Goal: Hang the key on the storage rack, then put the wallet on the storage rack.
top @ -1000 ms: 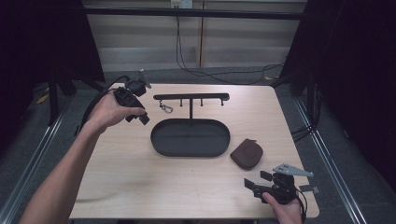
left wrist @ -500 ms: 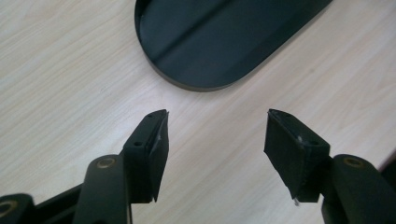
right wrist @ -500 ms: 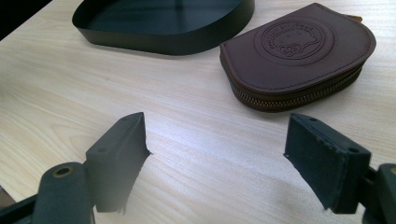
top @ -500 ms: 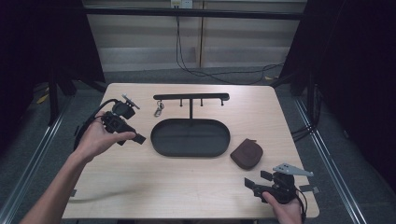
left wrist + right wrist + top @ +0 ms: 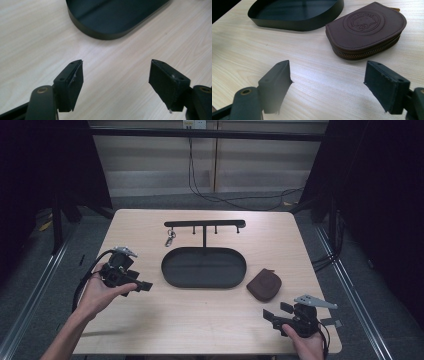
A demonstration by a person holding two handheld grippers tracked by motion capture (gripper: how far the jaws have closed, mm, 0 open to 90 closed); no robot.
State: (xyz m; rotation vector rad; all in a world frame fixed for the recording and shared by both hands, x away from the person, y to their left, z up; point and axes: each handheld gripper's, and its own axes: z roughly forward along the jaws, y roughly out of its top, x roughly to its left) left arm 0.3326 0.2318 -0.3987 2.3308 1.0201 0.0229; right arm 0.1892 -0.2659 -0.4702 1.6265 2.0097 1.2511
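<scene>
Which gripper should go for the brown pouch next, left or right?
Right, probably. The right gripper sits open just below the brown pouch, which lies straight ahead of its jaws. The left gripper, also open, is across the black tray.

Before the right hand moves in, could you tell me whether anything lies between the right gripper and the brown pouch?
Nothing visible does: bare table lies between the open right gripper and the brown pouch.
</scene>
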